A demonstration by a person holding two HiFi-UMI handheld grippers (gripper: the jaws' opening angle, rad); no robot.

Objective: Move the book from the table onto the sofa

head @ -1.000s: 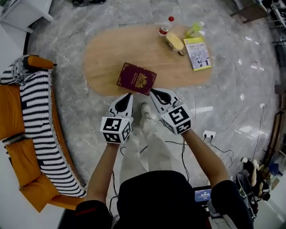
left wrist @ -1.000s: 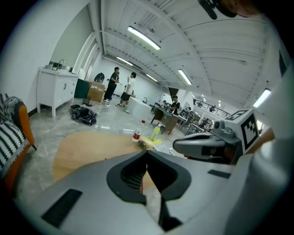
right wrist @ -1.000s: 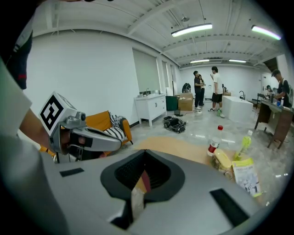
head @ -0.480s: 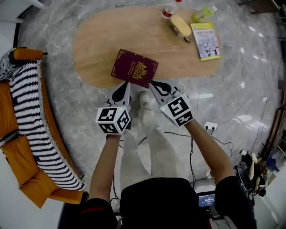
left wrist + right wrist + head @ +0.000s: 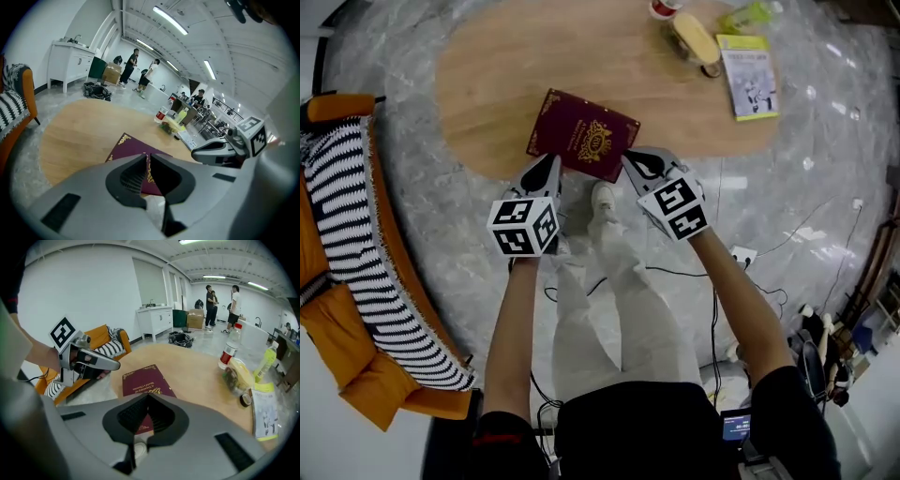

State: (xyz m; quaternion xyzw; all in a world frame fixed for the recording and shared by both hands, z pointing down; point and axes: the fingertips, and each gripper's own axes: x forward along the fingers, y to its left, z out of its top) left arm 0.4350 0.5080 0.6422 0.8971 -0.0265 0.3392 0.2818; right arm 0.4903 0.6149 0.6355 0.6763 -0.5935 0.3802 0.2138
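Left gripper (image 5: 549, 165): jaws fully closed, pads together, nothing between them, as its own gripper view confirms. Right gripper (image 5: 630, 159): same condition – jaws pressed together and empty. Both grippers point forward and down toward the near edge of the wooden table (image 5: 497, 75), 1 on each side of the book (image 5: 582, 136). The left tip sits just beside the book's near-left corner and the right tip just beside its near-right end; contact with the cover cannot be confirmed in any view. The book is maroon with a gold crest and gold corner ornaments. It lies flat, cover up, at the near edge of the table, with 1 corner reaching the rim. In the head view its long axis runs across the frame from left to right, with the right end lying slightly nearer the person, so a long side faces the 2 grippers. The sofa (image 5: 328, 309), orange and draped with a striped blanket (image 5: 356, 234), stands well apart on the left. A yellow-green booklet (image 5: 748, 77) lies at the table's far-right end, clear of the book.
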